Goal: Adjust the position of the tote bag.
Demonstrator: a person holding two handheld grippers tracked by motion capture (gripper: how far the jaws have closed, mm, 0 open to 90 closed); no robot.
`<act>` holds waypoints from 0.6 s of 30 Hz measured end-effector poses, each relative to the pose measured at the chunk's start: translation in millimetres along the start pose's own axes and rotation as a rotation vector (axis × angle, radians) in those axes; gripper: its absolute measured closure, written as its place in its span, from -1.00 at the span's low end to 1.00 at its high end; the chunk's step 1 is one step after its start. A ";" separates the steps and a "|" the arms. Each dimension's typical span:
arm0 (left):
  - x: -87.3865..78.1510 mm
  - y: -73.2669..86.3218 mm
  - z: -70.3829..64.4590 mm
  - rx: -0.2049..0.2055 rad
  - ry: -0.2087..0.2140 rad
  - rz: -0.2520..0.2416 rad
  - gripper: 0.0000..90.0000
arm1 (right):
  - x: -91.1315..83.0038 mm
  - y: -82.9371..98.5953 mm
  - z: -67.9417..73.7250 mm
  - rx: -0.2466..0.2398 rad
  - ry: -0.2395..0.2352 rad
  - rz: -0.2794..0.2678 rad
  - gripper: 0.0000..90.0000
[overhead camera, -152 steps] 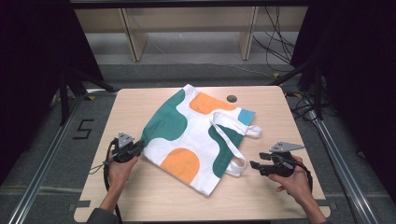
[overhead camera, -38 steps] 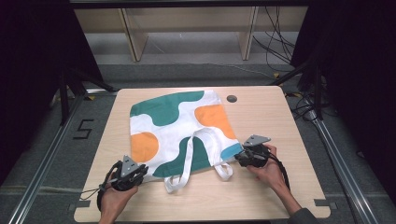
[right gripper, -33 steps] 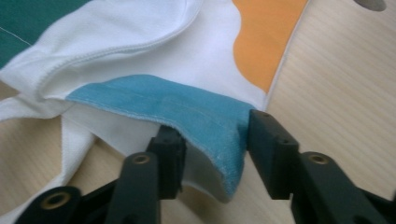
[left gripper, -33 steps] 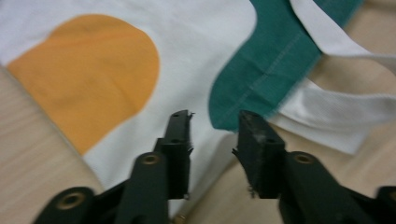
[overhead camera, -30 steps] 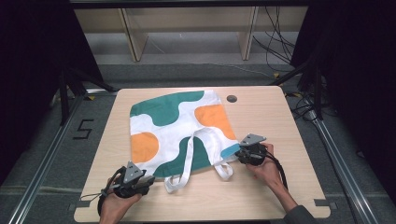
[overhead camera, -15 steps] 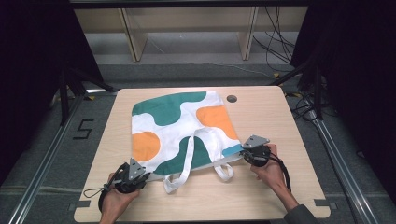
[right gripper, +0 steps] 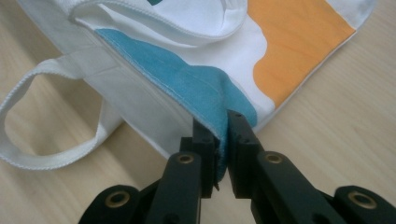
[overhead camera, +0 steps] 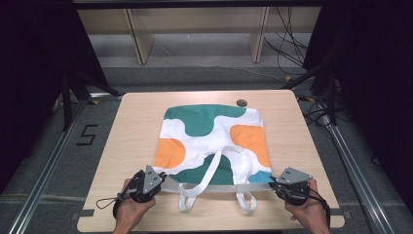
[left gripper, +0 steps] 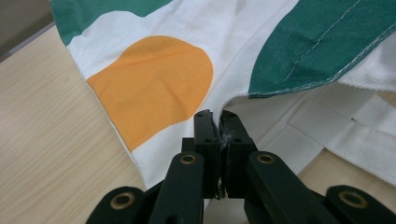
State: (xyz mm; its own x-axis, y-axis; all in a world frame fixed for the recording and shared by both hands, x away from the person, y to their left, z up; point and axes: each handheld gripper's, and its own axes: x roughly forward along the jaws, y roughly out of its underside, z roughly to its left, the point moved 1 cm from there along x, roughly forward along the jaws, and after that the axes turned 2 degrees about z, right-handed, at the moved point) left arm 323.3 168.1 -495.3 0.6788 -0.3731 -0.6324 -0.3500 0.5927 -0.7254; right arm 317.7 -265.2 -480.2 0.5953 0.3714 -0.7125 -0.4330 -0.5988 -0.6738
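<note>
A tote bag lies flat on the wooden surface, its open mouth toward the person and its closed bottom edge toward the far side, near a small dark disc set in the surface. We hold it by the two near corners of the mouth: the left tool at the near-left corner, the right tool at the near-right corner.

In the left gripper view, the left tool has its jaws pressed together on the white hem of the bag, just where the green panel's stitched edge ends; a thin fold of cloth shows between them. In the right gripper view, the right tool is clamped likewise on the blue corner of the upper layer, which it lifts slightly off the layer beneath.

We judge that this paired corner grip serves to keep the near edge taut and straight, so the cloth lies without wrinkles and can be dragged, lifted or folded as one sheet. Gripping at the hem, where the fabric is doubled, gives a firmer hold.

The two white handles fall loose toward the person, between the tools, one looping back over the bag; they are left free and could snag in any next move.
</note>
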 end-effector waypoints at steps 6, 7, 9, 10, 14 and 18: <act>7.0 3.0 -1.7 -0.004 0.019 0.040 0.72 | 11.6 8.4 -3.5 0.032 -0.018 0.017 0.52; 8.1 4.2 -1.8 -0.015 0.025 0.048 0.68 | 13.8 8.2 -1.4 0.036 -0.014 0.025 0.47; 11.5 6.2 -0.9 -0.026 0.036 0.059 0.62 | 16.9 6.4 1.7 0.013 -0.004 0.039 0.39; 12.9 7.2 -0.4 -0.025 0.033 0.066 0.58 | 17.5 5.0 3.8 0.012 -0.005 0.044 0.36; 17.0 9.3 2.1 -0.032 0.024 0.102 0.45 | 26.4 -0.2 6.6 -0.058 0.003 0.044 0.31; 19.0 7.4 6.9 0.000 0.027 0.090 0.40 | 31.1 -5.3 9.6 -0.070 -0.006 0.050 0.36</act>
State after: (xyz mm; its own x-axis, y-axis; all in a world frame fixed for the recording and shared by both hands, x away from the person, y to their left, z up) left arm 338.1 170.2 -510.9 0.6268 -0.3377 -0.7022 -0.4087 0.6248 -0.6653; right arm 332.0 -243.7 -500.7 0.5701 0.3436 -0.7463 -0.4133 -0.6651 -0.6219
